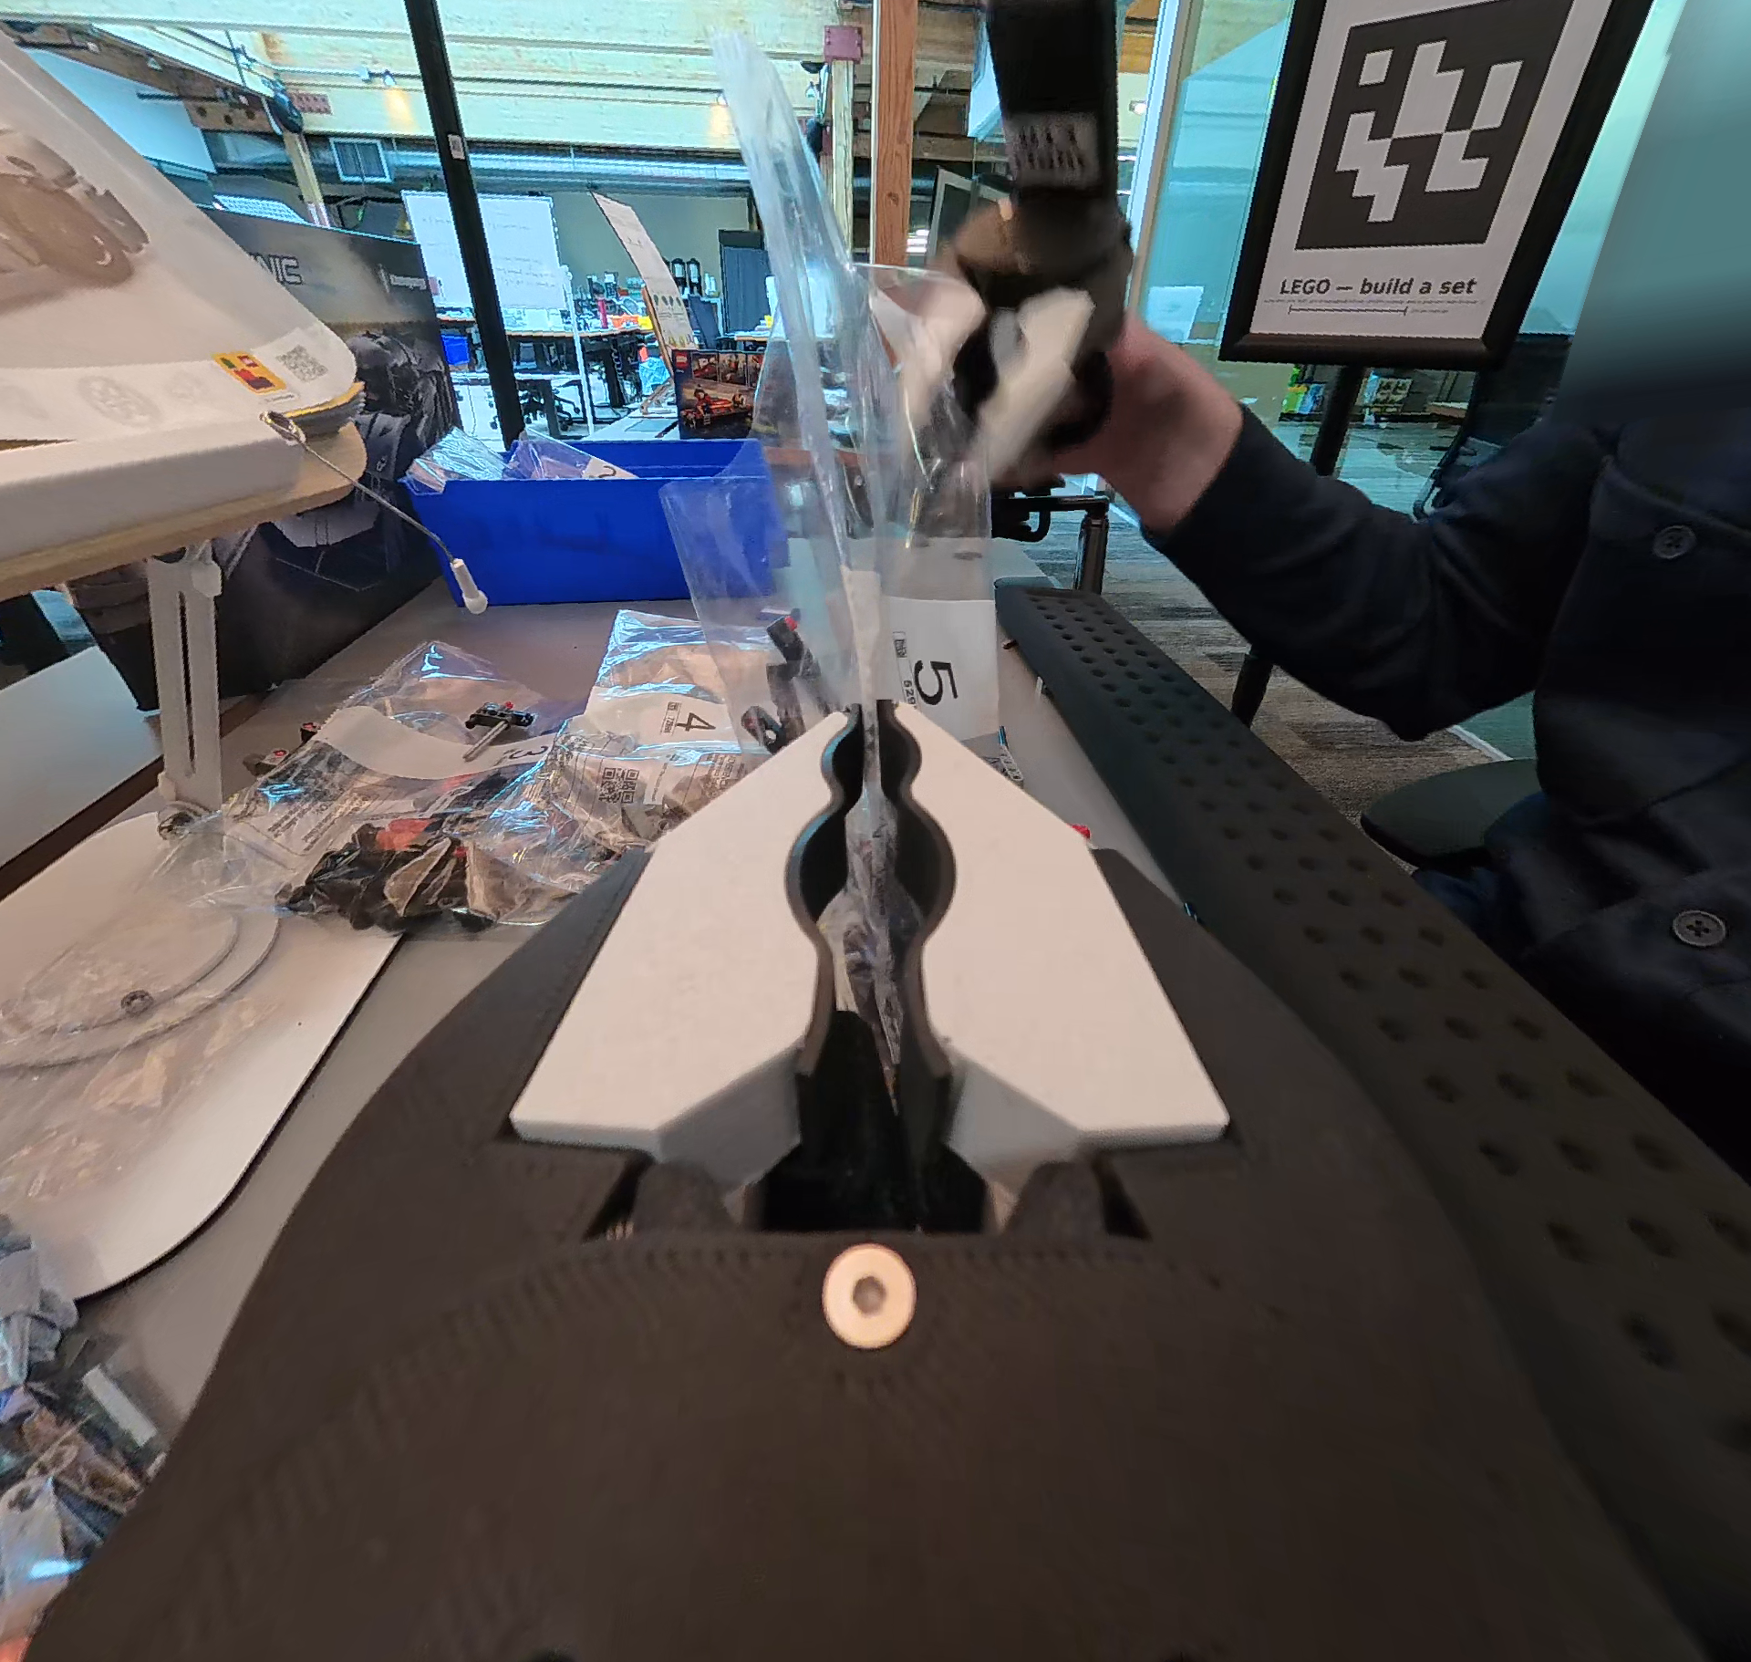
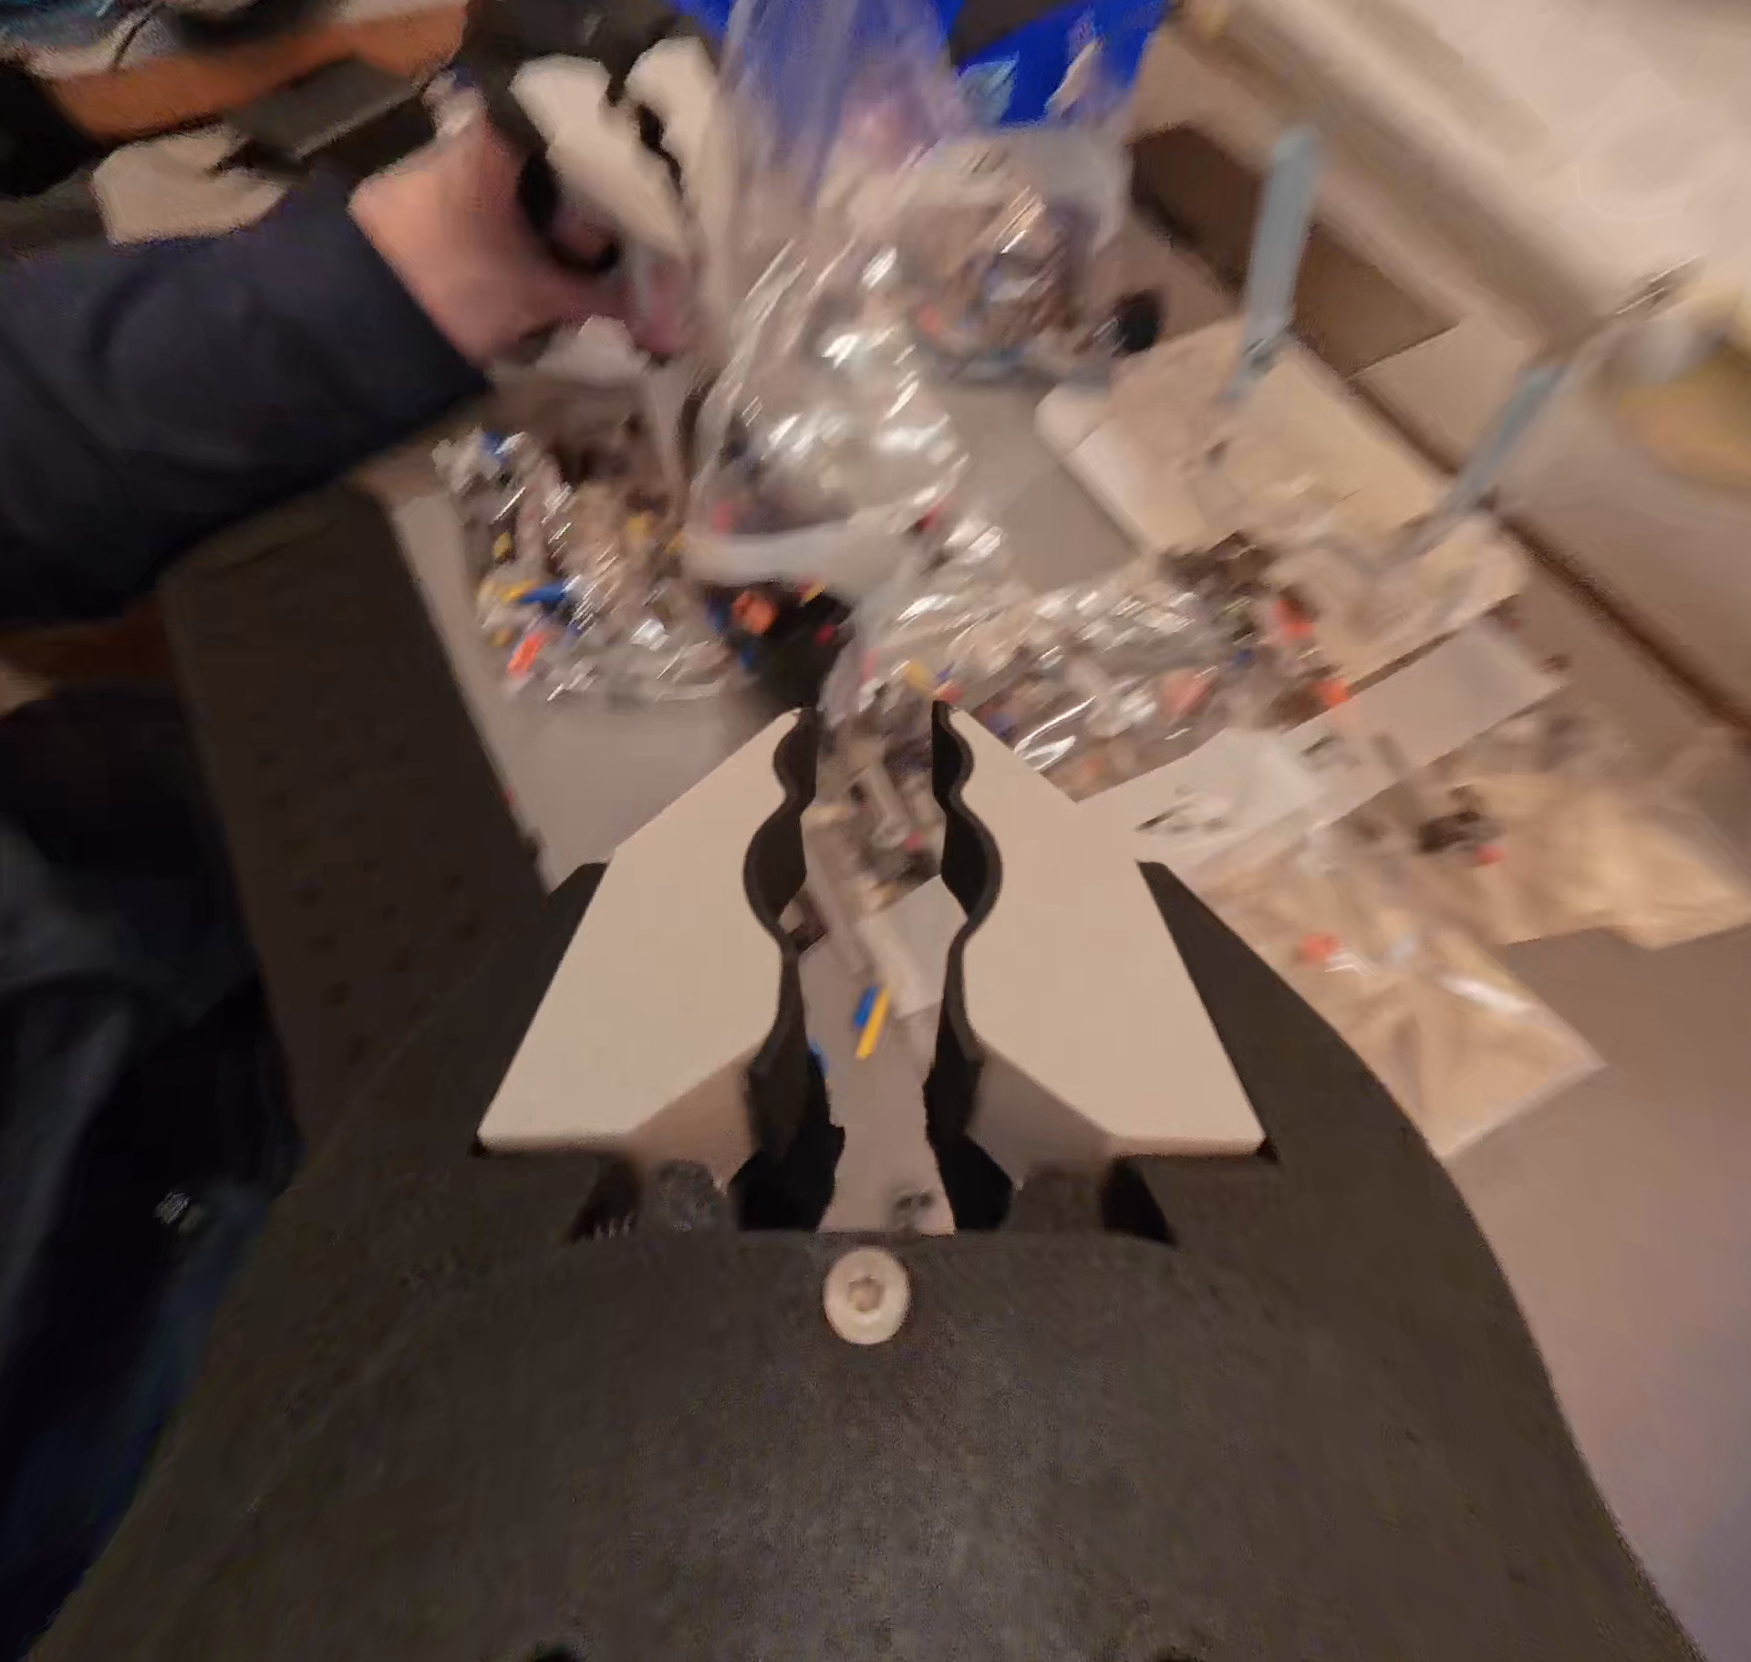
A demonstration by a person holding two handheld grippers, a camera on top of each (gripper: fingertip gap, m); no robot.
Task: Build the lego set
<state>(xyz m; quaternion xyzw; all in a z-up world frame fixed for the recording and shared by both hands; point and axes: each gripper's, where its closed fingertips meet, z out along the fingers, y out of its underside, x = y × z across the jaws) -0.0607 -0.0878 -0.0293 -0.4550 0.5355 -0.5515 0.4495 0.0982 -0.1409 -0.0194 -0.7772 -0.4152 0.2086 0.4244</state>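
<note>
The left gripper (image 1: pixel 870 716), white-fingered on a black body, is clamped on a clear crinkled plastic bag (image 1: pixel 834 403) at frame centre; the bag rises toward the upper middle, where the blurred right gripper (image 1: pixel 995 375) is at its top edge; in its own blurred view the right gripper's fingers (image 2: pixel 701 972) stand apart; more clear numbered bags of small parts (image 1: pixel 426 801) lie on the grey table (image 1: pixel 455 982) at left, before a blue plastic bin (image 1: pixel 587 527).
</note>
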